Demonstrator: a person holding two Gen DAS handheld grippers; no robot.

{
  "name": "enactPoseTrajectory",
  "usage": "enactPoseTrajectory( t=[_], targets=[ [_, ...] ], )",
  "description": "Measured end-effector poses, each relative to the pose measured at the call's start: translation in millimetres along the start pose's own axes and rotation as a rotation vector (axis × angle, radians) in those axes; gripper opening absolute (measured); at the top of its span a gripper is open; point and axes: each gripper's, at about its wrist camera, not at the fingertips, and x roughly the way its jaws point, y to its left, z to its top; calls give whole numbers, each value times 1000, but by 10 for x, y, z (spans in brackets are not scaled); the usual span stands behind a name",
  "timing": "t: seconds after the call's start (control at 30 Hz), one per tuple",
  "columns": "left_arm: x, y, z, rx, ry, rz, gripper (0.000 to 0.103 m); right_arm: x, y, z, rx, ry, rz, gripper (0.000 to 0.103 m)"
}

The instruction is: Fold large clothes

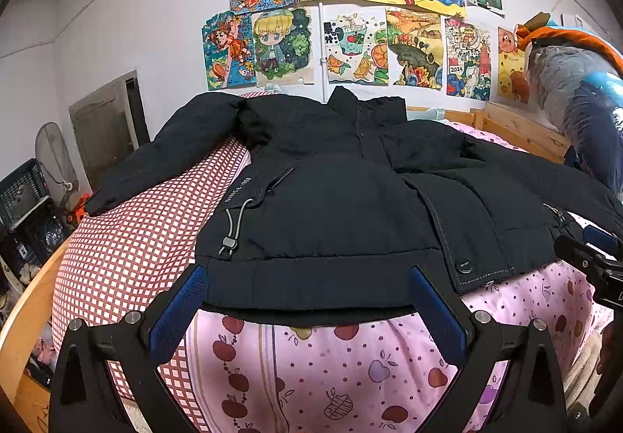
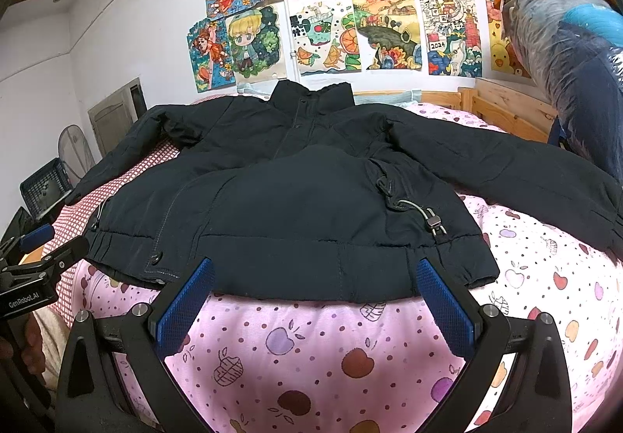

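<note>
Just beyond both grippers' spread fingers (image 1: 187, 300), jacket (image 1: 335, 207) hem.

Black tongs (image 1: 307, 300), blue textured pads (image 2: 187, 304), silver screws, "GenRobot.AI" marking.

Both wrists near, facing jacket (image 1: 335, 199) (shared)

"GenRobot.AI" on left tool (image 2: 23, 300) ("2024" on drawing (image 2: 437, 44))
</note>
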Motion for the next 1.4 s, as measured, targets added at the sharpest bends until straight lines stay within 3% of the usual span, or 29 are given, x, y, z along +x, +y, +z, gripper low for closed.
enactPoseTrajectory(
  t=[0.53, 0.9, 1.3, 1.4],
  targets=[
    [27, -93, 214, 40, -20, 1, 103, -61, -172, 73, 53, -27, -30, 102],
    [152, -332, 471, 90, -42, -39, 103, -63, -615, 185, 175, -78, -11, 102],
    [730, -751, 1005, 96, 35, -197, 103, 217, -1345, 373, 339, -102, -103, 102],
    [935, -894, 1177, 112, 54, -234, 103, 324, -1539, 401, 383, -87, -178, 102]
  ],
)
